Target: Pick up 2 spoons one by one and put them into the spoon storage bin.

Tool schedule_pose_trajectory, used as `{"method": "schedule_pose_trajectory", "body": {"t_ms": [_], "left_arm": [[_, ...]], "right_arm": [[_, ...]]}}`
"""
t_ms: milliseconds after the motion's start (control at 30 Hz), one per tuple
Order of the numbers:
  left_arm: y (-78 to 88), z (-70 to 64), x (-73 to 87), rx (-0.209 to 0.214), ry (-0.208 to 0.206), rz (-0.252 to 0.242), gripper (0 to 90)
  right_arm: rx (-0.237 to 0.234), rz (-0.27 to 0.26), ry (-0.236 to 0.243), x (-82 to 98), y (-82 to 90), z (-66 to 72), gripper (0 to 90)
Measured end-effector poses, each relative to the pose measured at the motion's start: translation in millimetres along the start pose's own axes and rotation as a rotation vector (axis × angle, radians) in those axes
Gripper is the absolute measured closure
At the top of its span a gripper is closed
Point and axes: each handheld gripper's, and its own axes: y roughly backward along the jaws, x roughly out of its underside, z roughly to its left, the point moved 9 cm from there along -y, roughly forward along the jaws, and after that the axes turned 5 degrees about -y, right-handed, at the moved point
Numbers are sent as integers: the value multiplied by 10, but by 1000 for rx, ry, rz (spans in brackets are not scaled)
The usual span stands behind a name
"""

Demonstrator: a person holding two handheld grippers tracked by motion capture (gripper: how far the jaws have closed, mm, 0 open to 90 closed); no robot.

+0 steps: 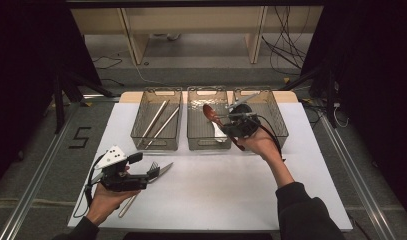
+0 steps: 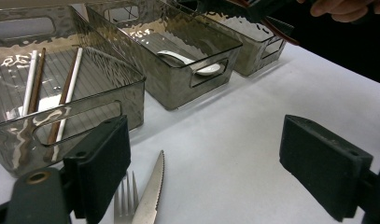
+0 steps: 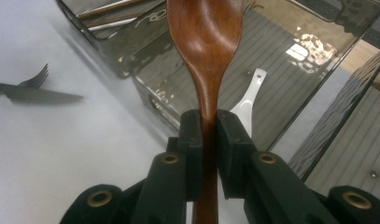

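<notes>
Sorting cutlery into the three clear bins, roughly mid-way by my read.

Done so far: left bin (image 1: pixel 156 122) holds the chopsticks (image 1: pixel 160 122); middle bin (image 1: pixel 207 120) holds a white ceramic spoon (image 2: pixel 190 59). The right bin (image 1: pixel 271 112), at 3 o'clock of the middle one, looks empty, though your hand hides part of it.

In hand: your right gripper (image 3: pixel 208 122) has its fingers narrowed tight onto the handle of the wooden spoon (image 3: pixel 206 42), bowl pointing forward. In the high view the spoon hangs over the middle bin, above the white spoon. It's clear of the bin floor, so not placed yet. Next call is likely lower and release there.

Left: your left gripper (image 1: pixel 152 172) sits on the worktop (image 1: pixel 231 190) at about 7 o'clock of the bins, fingers wide and holding nothing. The fork (image 2: pixel 127 196) and the serrated knife (image 2: pixel 151 189) lie side by side just beyond the left finger, both unsorted. One more stick-like piece (image 1: pixel 128 204) lies under that hand; I can't tell what it is.
</notes>
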Motion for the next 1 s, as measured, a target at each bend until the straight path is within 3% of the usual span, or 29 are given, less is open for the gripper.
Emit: {"method": "schedule_pose_trajectory", "body": {"t_ms": [467,1000], "left_arm": [[0,1,-7,2,5,-6,158],[-3,2,-4,1,-1,-3,158]], "right_arm": [[13,9,-34,-298,-187,-81,819],[30,20,-132,-546,-403,-206,818]]}}
